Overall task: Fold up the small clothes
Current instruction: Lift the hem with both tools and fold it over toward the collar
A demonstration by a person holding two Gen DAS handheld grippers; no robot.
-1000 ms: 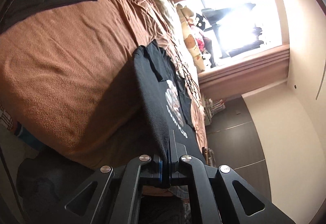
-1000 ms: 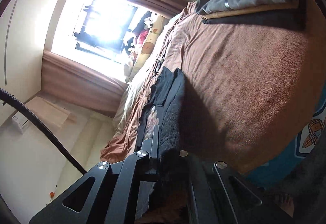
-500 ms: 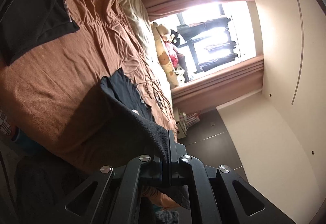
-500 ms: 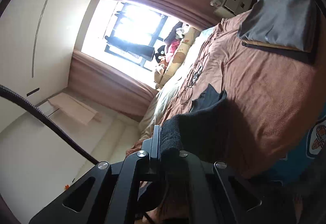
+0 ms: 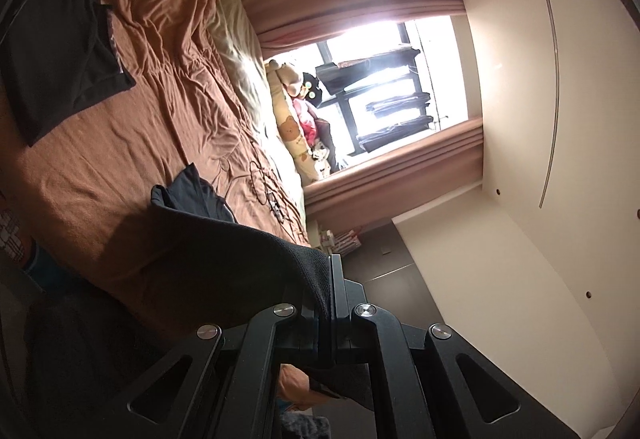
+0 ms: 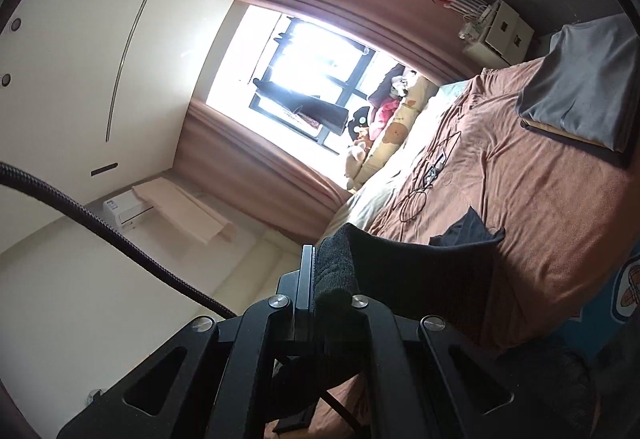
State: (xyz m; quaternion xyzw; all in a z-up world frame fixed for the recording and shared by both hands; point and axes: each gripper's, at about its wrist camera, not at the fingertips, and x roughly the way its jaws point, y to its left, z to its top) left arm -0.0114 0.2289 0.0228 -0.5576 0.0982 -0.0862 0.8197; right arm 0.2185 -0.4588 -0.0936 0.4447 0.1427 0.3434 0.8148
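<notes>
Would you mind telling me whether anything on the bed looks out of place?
A loose black cable lies coiled on the brown bedspread just beyond the black shirt, which both tools hold up. It could snag the fold. Otherwise nothing stands out.

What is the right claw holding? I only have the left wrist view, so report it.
Observer: The right claw is shut on a bunched edge of the black shirt.
Operator: Tell me what lies beyond the shirt on that side.
Observer: A folded grey garment tops a small stack on the brown blanket, apart from the shirt.
Operator: Check for anything near that claw.
Observer: A black braided cable crosses the view beside the claw, on the side away from the bed, and is not touching the shirt.
</notes>
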